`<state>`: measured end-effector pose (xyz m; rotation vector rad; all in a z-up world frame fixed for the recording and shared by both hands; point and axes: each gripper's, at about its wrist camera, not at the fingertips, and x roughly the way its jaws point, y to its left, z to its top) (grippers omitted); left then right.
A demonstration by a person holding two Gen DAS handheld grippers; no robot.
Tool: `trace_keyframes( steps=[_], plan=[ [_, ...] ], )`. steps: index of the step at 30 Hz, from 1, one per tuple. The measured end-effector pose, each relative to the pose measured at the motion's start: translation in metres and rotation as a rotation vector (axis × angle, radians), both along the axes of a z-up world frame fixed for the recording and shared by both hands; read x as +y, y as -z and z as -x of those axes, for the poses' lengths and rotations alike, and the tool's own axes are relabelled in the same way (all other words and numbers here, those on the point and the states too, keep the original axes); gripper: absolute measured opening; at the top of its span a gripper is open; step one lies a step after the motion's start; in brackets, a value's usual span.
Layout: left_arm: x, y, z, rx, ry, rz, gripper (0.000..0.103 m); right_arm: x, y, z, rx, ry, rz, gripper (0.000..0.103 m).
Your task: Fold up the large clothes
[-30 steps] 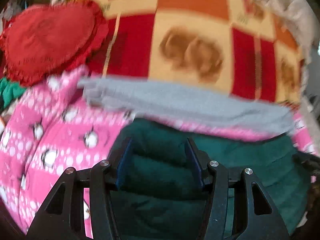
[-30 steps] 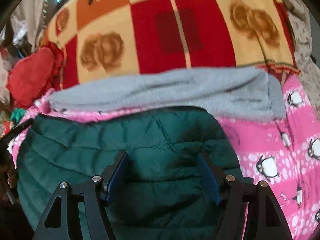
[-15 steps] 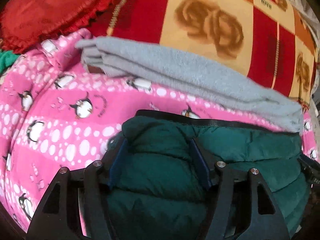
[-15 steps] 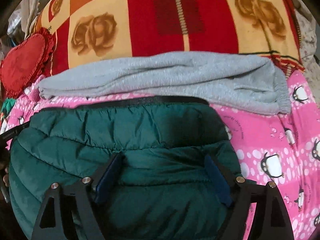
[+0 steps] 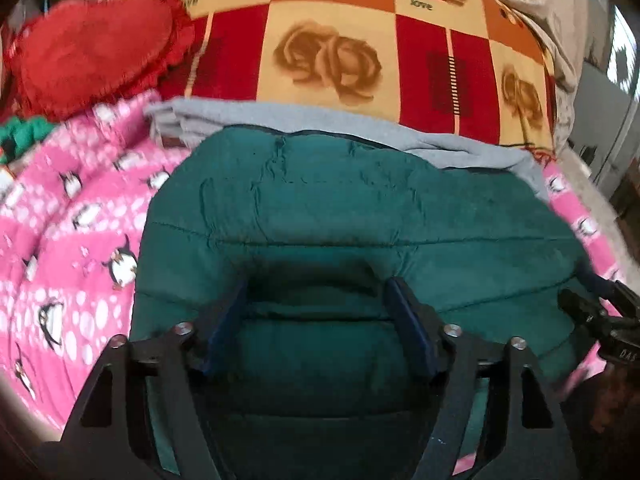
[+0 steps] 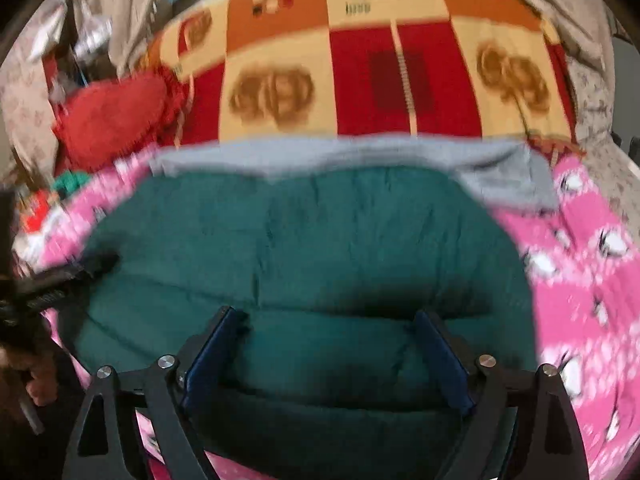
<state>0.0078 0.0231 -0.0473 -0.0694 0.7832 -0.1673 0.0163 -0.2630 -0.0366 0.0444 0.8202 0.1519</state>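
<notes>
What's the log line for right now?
left gripper: opening, straddling green jacket | right gripper: same | jacket overlaps grey garment

Both grippers' jaws have just been opening. The left gripper (image 5: 316, 300) now stands wider than a second ago, with a fold of the green jacket (image 5: 340, 208) lying between its fingers, apparently loose, though blur makes contact hard to judge. The right gripper (image 6: 326, 332) is likewise wider, jacket padding between its fingers. Ahead of the fingers, the jacket's far edge now overlaps the grey garment (image 5: 280, 118), where before a strip of pink blanket (image 5: 80, 220) showed between them.
</notes>
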Motion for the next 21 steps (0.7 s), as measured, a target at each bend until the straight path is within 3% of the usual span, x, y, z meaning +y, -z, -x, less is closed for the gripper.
trace_keyframes(
  steps=[2,5,10,14,17,21],
  plan=[
    [-0.003,0.003,-0.002,0.002,-0.006,-0.013,0.086,-0.002,-0.007,0.002,0.012,0.007,-0.006,0.088],
    [0.0,0.007,-0.006,0.034,0.005,0.046,0.098,-0.002,-0.031,0.017,-0.018,-0.011,-0.013,0.088],
    [0.004,-0.004,-0.002,0.104,0.019,0.063,0.1,0.005,-0.071,0.065,-0.062,-0.022,0.061,0.088],
    [0.002,-0.023,0.042,0.145,-0.003,-0.045,0.1,0.001,-0.086,0.118,-0.058,0.006,0.126,0.088],
    [0.004,-0.041,0.096,0.142,0.053,-0.041,0.1,-0.002,-0.088,0.154,-0.063,0.012,0.146,0.088],
    [0.007,-0.055,0.149,0.133,0.033,-0.084,0.1,0.0,-0.088,0.182,-0.036,0.006,0.157,0.088]
  ],
)
